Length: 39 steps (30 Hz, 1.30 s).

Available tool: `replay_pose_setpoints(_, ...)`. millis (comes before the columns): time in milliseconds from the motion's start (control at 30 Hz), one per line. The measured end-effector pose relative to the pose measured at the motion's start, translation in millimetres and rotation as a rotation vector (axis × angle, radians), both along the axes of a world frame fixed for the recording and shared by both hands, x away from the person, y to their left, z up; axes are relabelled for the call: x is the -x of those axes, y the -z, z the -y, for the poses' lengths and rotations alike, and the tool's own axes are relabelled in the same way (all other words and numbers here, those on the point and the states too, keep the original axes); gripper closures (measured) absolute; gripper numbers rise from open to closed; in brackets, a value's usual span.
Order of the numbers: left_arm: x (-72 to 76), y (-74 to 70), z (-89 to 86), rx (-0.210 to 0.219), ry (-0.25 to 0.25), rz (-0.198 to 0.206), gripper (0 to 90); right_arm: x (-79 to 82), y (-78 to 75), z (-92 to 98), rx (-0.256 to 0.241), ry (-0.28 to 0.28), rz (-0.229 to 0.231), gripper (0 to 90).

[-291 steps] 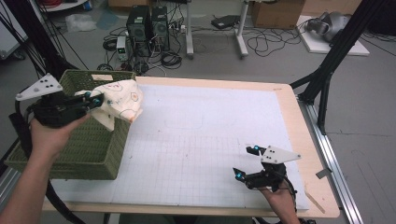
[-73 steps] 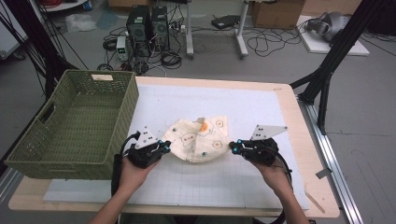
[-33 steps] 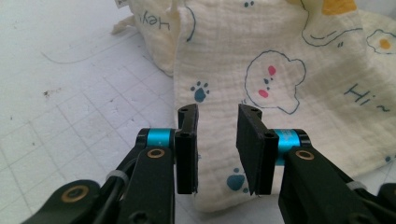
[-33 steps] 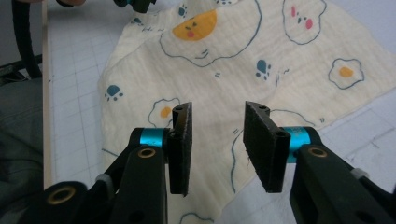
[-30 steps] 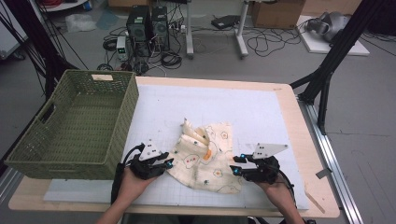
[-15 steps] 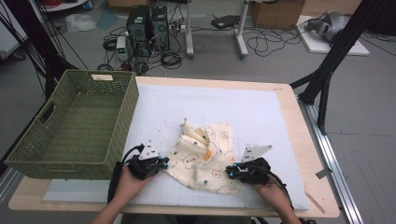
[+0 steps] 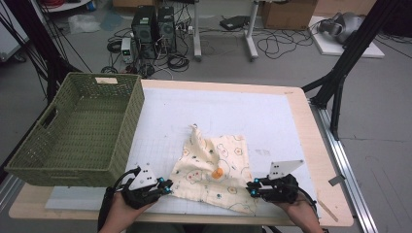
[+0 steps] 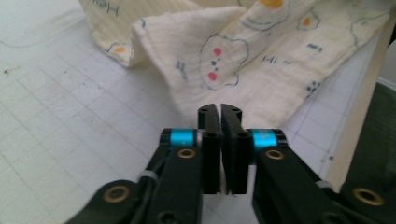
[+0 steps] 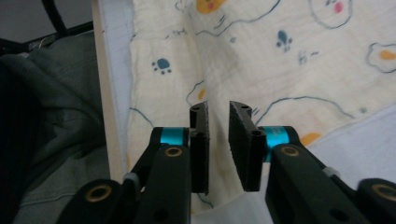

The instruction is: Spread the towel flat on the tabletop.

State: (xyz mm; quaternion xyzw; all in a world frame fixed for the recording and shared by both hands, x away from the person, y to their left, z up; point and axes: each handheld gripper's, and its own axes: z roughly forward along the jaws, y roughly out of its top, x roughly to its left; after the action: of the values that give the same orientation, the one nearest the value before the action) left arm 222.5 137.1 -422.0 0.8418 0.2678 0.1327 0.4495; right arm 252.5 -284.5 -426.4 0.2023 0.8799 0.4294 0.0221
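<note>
Left gripper (image 7: 165,185) pinched empty, right gripper (image 7: 251,188) parted over the cloth (image 7: 214,170): regrip both near corners, pull evenly.

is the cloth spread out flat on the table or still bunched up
Mostly spread: the cloth lies open on the table, but one far corner stands up in a rumpled peak.

I see a wooden table (image 7: 318,145) topped by a white gridded mat (image 7: 243,116) that covers most of it. On the mat lies a cream printed cloth (image 7: 214,170), partly spread, one corner bunched up. Left of the cloth, a green woven basket (image 7: 77,131) sits on the table, overhanging its left edge, well apart from the cloth.
</note>
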Motion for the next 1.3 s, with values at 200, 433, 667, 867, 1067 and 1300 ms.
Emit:
replay_pose_setpoints(200,-20.4,-9.0,4.7,0.051,-0.025,0.038,69.9,-25.5,-13.6,-1.5,-0.021,0.086,0.054,68.4)
replay_pose_setpoints(433,-60.0,-18.7,14.9,0.1,-0.066,0.071,68.9,-79.1,-13.5,-10.2,0.011,0.185,0.082,62.6)
replay_pose_setpoints(667,-96.8,-17.4,24.1,0.081,-0.101,0.077,72.7,-118.6,-1.8,-17.8,0.041,0.244,0.069,56.3)
replay_pose_setpoints(867,-109.4,-5.5,29.6,0.064,-0.123,0.044,72.6,-133.4,17.8,-24.2,0.101,0.274,0.044,66.3)
replay_pose_setpoints(1067,-112.2,-4.1,28.5,0.07,-0.143,0.048,73.7,-139.3,15.4,-22.7,0.095,0.257,0.041,89.8)
replay_pose_setpoints(1300,-116.3,-1.1,27.4,0.077,-0.17,0.04,73.0,-142.8,-16.6,14.2,0.077,0.502,0.14,69.1)
